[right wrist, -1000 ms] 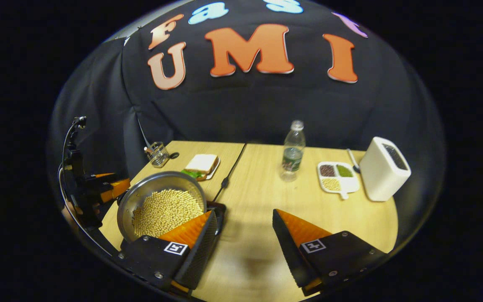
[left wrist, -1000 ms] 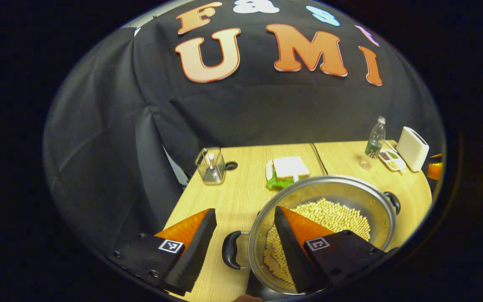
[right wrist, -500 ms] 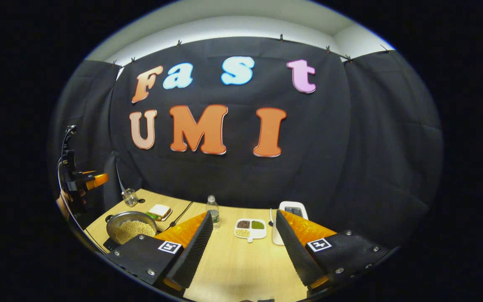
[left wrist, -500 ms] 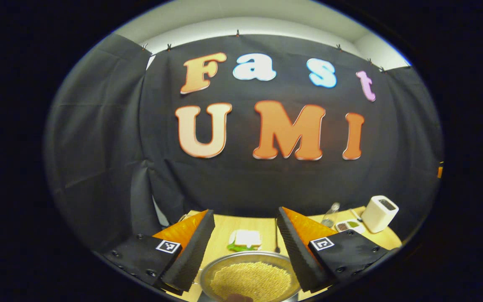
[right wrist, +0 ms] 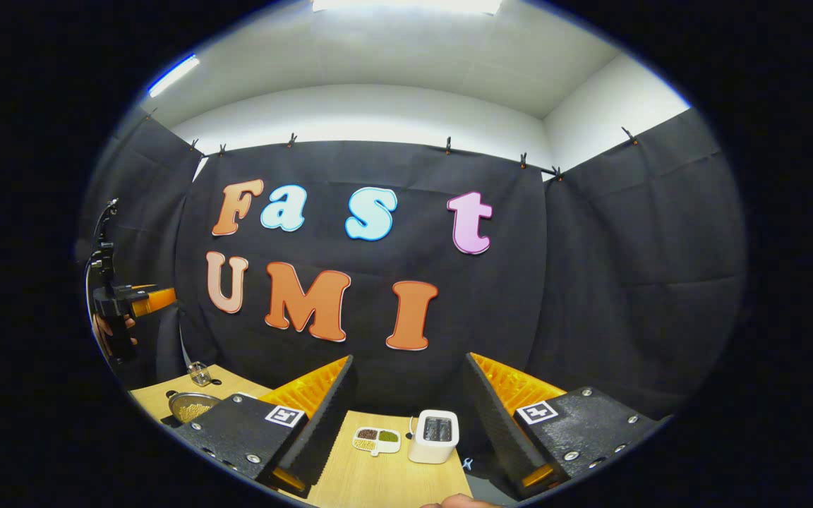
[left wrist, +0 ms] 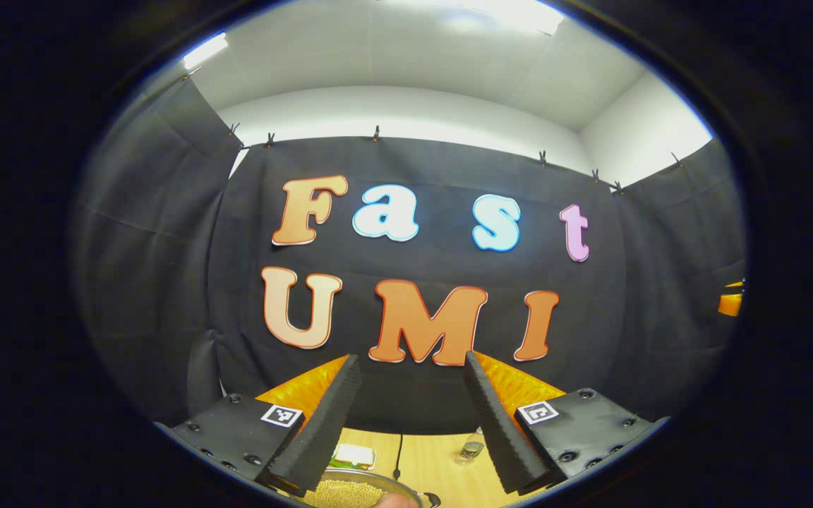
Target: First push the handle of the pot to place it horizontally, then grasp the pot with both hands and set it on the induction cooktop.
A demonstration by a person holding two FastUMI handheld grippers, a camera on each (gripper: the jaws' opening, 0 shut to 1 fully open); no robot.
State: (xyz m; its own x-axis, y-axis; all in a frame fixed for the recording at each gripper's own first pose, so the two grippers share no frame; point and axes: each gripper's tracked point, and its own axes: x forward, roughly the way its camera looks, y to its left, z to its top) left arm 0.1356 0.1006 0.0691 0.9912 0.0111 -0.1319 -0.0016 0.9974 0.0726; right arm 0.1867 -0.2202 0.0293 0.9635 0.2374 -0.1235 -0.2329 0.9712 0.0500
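We hold both tools raised and pitched up toward the booth wall, well above the work. The left hand-held gripper (left wrist: 406, 416) has its jaws spread wide with nothing between them; the right hand-held gripper (right wrist: 406, 416) is likewise wide and empty.

The round steel pot filled with pale beans (left wrist: 360, 492) lies at the bottom edge of the left gripper view, directly below and slightly ahead of the left tool's fingers. A small dark side handle (left wrist: 430, 499) projects from its rim toward the lower right of that frame. In the right gripper view the same pot (right wrist: 191, 406) sits at the lower left, on the light wooden surface (right wrist: 385, 480), well apart from the right tool. We cannot tell from these frames whether the pot rests on the induction cooktop.

We judge the left tool to be the nearer one: the pot is beneath it, whereas the right tool would have to cross leftward. Any further contact requires both tools to pitch down first.
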